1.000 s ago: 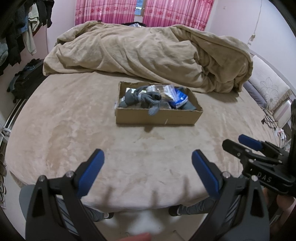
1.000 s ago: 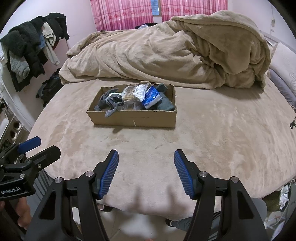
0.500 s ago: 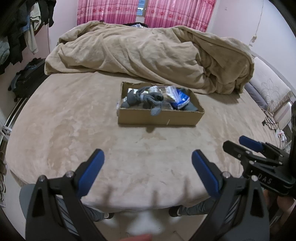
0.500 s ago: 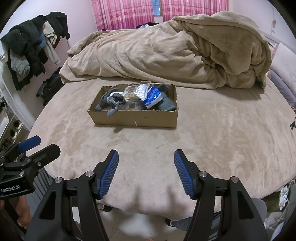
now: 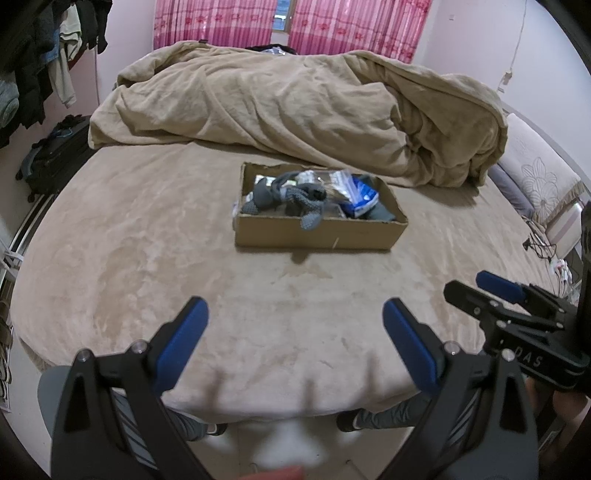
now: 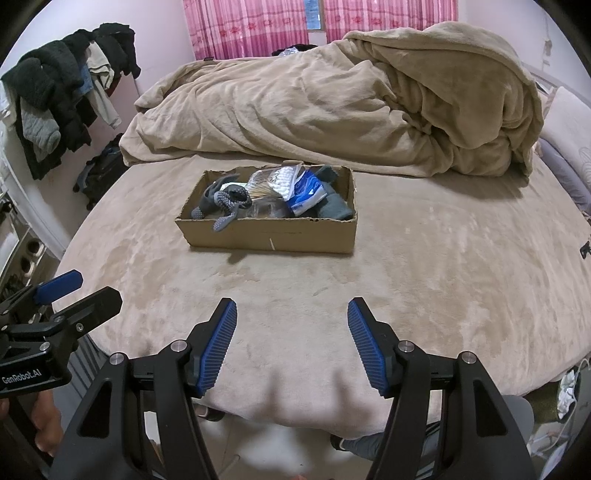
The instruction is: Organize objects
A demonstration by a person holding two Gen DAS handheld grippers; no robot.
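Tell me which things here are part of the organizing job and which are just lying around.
Job:
box
gloves
blue packet
clear bag
left tongs, open
right tongs, open

Lying about:
duvet
hanging clothes
dark bag
pillow

Domestic bedroom. Evidence: a bed [image 6: 424,295] with a tan plush cover fills the view; a rumpled duvet [image 6: 332,110] is heaped at 12 o'clock; pink curtains [image 6: 251,26] hang behind; clothes [image 6: 55,103] hang at 10 o'clock; a floral pillow [image 5: 543,177] lies at 3 o'clock.
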